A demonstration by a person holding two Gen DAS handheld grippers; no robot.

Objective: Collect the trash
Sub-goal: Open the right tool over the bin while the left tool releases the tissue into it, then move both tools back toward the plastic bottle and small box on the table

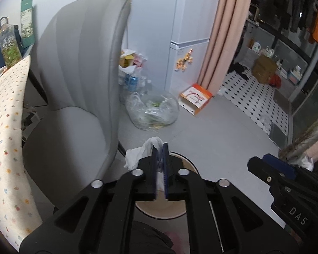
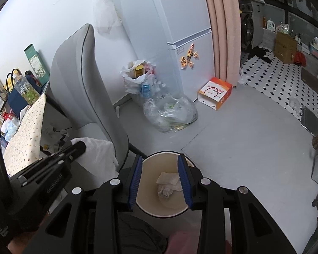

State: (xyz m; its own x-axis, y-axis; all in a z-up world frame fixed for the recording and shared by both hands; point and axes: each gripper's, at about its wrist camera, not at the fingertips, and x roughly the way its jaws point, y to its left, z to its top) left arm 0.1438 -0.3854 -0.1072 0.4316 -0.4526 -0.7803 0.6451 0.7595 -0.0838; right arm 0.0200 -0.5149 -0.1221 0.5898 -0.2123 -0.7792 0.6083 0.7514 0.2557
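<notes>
My left gripper (image 1: 160, 150) is shut on a crumpled white tissue (image 1: 138, 153) and holds it above the near rim of a round beige bin (image 1: 188, 163). In the right wrist view the left gripper (image 2: 79, 146) shows at the left with the white tissue (image 2: 97, 154) hanging from it. My right gripper (image 2: 160, 163) is open and empty, directly over the bin (image 2: 148, 163). Crumpled white tissues (image 2: 167, 182) lie in the bin's bottom. The right gripper (image 1: 271, 160) also shows at the right of the left wrist view.
A grey chair (image 1: 78, 89) stands close on the left, next to a table with a dotted cloth (image 1: 6, 127). A clear plastic bag of rubbish (image 1: 152, 110), an orange box (image 1: 195, 99) and a white fridge (image 1: 186, 31) are on the grey floor ahead.
</notes>
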